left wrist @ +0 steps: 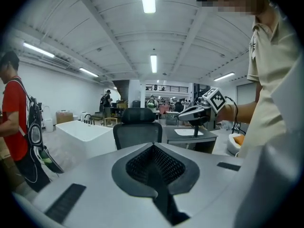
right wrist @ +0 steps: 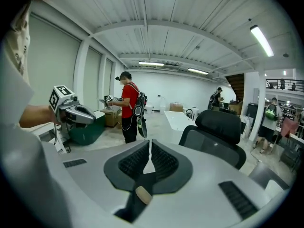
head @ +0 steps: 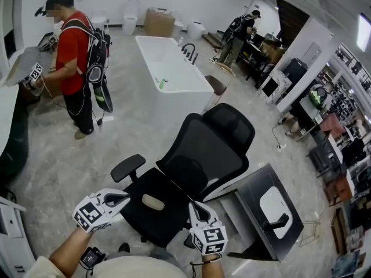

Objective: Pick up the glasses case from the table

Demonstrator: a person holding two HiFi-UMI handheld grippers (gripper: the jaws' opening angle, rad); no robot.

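Note:
I cannot make out a glasses case in any view. My left gripper (head: 126, 197) and right gripper (head: 194, 206) hover over the seat of a black office chair (head: 191, 167), both empty. The left gripper view shows its jaws (left wrist: 153, 146) closed together, and across from them my right gripper (left wrist: 186, 113). In the right gripper view the jaws (right wrist: 149, 144) stand shut with only a thin slit, and my left gripper (right wrist: 90, 115) shows at the left. A small beige oval (head: 153, 201) lies on the chair seat.
A dark table (head: 249, 193) stands right of the chair, with a white pad (head: 269, 204) and a black stand (head: 277, 222) on it. A white bathtub (head: 168, 68) is behind. A person in a red shirt (head: 72, 57) stands at the left, another (head: 237, 33) at the back.

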